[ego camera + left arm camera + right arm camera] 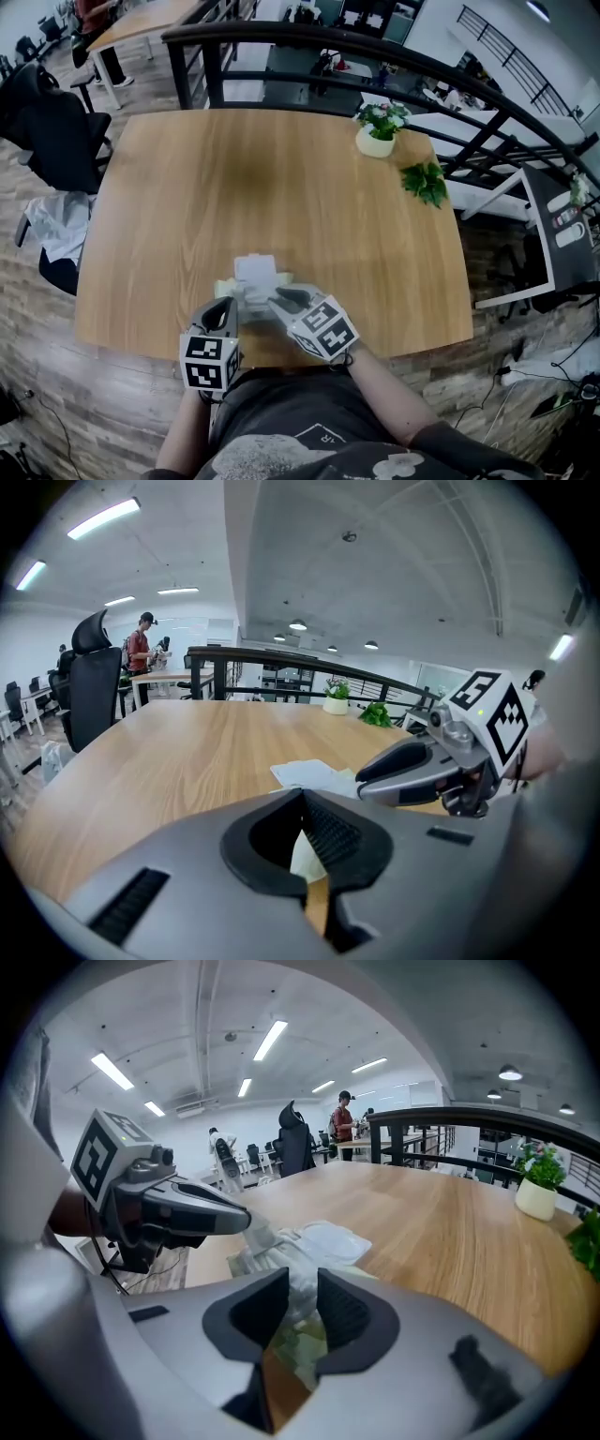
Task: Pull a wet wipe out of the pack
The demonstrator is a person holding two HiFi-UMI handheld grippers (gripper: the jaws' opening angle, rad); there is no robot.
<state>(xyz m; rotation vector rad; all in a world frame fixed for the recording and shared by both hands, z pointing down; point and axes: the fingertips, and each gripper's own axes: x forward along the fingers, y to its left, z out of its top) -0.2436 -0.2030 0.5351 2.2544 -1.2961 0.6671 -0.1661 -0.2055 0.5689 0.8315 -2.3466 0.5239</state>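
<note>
Yanking could slip the pale-green plastic pack from your pinching left tool; right tool nips the crumpled white wipe.

The table is smooth, matt wood with visible grain. The pack is glossy plastic film. The wipe looks like soft, crumpled white cloth.

Pale green pack lies flat by near edge of table, white lid flap open. Crumpled white wet wipe rises from its opening.
</note>
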